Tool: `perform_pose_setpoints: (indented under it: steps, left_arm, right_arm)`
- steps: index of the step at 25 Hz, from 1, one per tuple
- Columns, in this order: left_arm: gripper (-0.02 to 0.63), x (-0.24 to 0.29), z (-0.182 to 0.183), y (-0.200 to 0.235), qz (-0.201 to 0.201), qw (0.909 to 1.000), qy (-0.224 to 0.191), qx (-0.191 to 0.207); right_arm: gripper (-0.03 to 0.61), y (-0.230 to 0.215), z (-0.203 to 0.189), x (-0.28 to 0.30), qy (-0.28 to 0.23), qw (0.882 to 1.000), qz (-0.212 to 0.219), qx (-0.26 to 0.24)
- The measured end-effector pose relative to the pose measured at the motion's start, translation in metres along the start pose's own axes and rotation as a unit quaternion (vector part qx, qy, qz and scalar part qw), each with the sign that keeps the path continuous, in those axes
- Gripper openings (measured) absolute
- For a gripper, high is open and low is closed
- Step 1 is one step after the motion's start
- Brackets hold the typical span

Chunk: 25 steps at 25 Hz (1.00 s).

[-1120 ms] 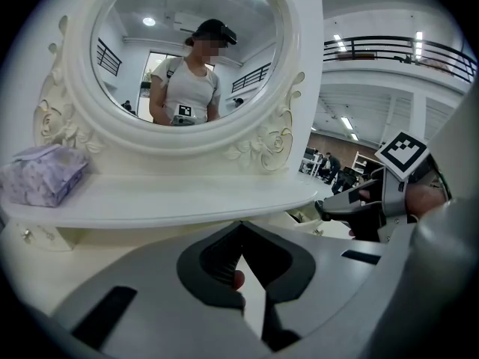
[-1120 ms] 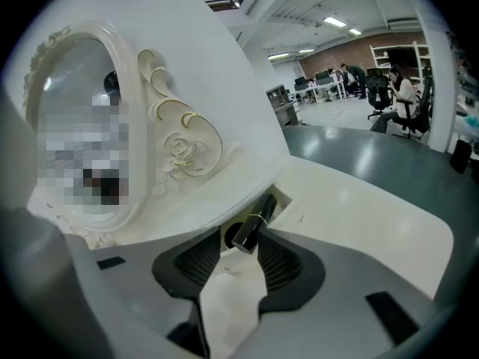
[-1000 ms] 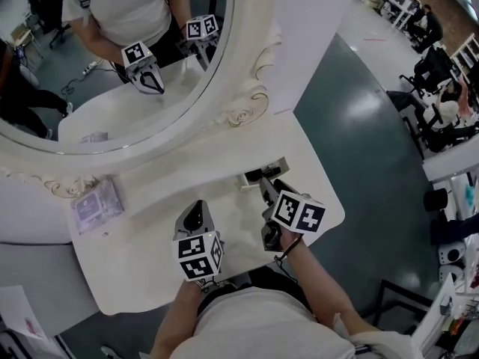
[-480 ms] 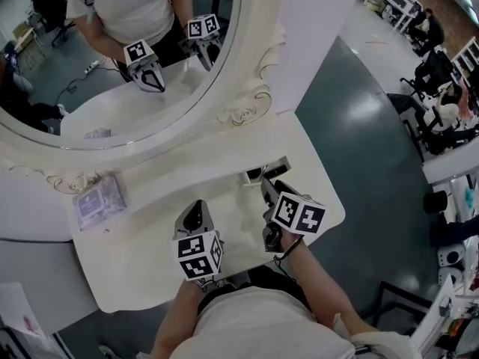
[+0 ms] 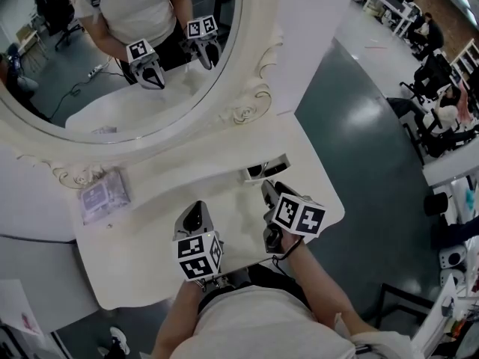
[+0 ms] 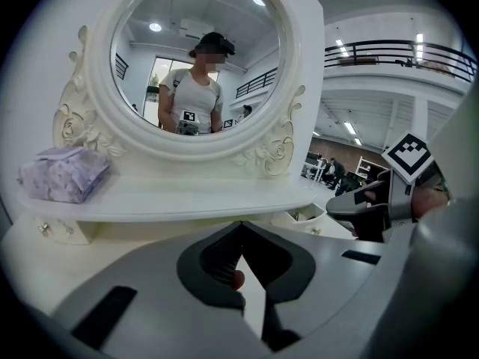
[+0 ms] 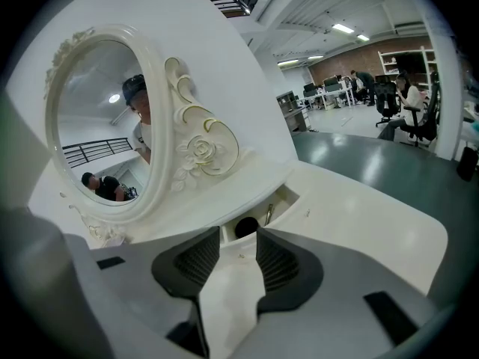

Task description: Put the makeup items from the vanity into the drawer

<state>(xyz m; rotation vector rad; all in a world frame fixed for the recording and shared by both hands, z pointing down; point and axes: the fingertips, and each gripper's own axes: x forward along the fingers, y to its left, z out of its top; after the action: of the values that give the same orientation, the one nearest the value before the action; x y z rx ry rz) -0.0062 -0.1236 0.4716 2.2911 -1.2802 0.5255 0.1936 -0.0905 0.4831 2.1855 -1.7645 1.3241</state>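
Observation:
The small drawer (image 5: 267, 168) under the white vanity's shelf stands open. In the right gripper view the drawer (image 7: 278, 200) holds a dark round item (image 7: 245, 226) and a slim stick (image 7: 268, 214). My right gripper (image 5: 266, 187) (image 7: 237, 231) hovers just in front of the drawer, open, with nothing between its pads. My left gripper (image 5: 197, 205) (image 6: 239, 226) sits over the tabletop to the left with its tips together. A small reddish spot (image 6: 236, 279) shows by its left pad, and I cannot tell what it is. A purple packet (image 5: 103, 195) (image 6: 63, 173) lies at the shelf's left end.
The big oval mirror (image 5: 112, 51) with its carved frame rises behind the shelf and reflects the person and both grippers. The vanity's front edge (image 5: 224, 275) is close to the person's body. The grey floor (image 5: 359, 126) lies beyond the right edge.
The head view has drifted slightly. Both grippers stay where they were, and the right jaws are equally far apart.

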Motion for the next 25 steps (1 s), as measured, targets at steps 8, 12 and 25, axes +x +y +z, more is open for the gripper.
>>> perform_pose_setpoints:
  steps: [8, 12, 25]
  left_arm:
    - [0.003, -0.024, -0.007, -0.001, -0.006, 0.9999, -0.009, 0.002]
    - [0.003, -0.038, -0.012, 0.003, -0.006, 0.9999, -0.012, 0.005]
    - [0.003, -0.089, -0.028, 0.026, -0.006, 0.9997, -0.024, 0.002]
  right_arm:
    - [0.124, 0.005, -0.015, -0.022, -0.006, 1.000, 0.000, -0.006]
    - [0.100, 0.009, -0.024, -0.034, -0.011, 1.000, 0.000, -0.007]
    - [0.021, 0.043, -0.058, -0.075, -0.044, 0.998, 0.044, 0.000]
